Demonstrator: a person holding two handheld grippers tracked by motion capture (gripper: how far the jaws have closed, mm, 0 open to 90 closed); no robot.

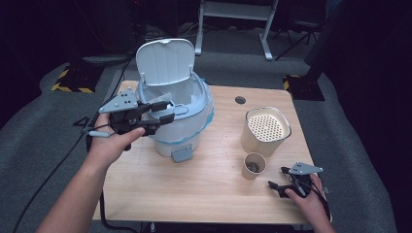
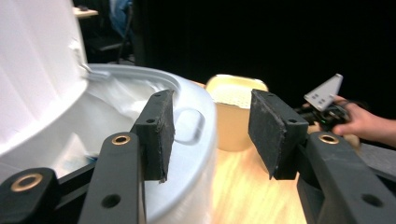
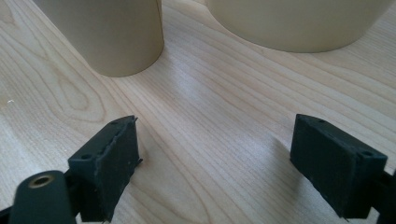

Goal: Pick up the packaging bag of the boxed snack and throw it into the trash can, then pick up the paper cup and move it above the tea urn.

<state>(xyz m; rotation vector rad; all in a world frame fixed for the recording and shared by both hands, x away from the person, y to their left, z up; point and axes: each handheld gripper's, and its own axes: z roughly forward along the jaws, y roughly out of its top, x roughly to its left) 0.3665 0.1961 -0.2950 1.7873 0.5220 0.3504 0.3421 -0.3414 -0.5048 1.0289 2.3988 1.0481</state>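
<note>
- The white bin (image 1: 180, 116) is seen at about 10 o'clock on the table (image 1: 194, 194), its lid (image 1: 164, 60) swung up and its bag-lined mouth open.
- The left gripper (image 1: 163, 110) is held at the bin's near-left rim, jaws spread wide with nothing between them; the rim lies right under its tips, toward 2 o'clock from the hand.
- In the left gripper view, the rim (image 2: 196, 126) runs beneath the left jaw.
- The small cup (image 1: 254, 165) with something dark inside stands just before the perforated container (image 1: 266, 130).
- The right gripper (image 1: 283, 179) is rested low at 5 o'clock, jaws wide and empty; the cup lies toward its 10 o'clock, near, so this hand is judged the nearer for a grasp.
</note>
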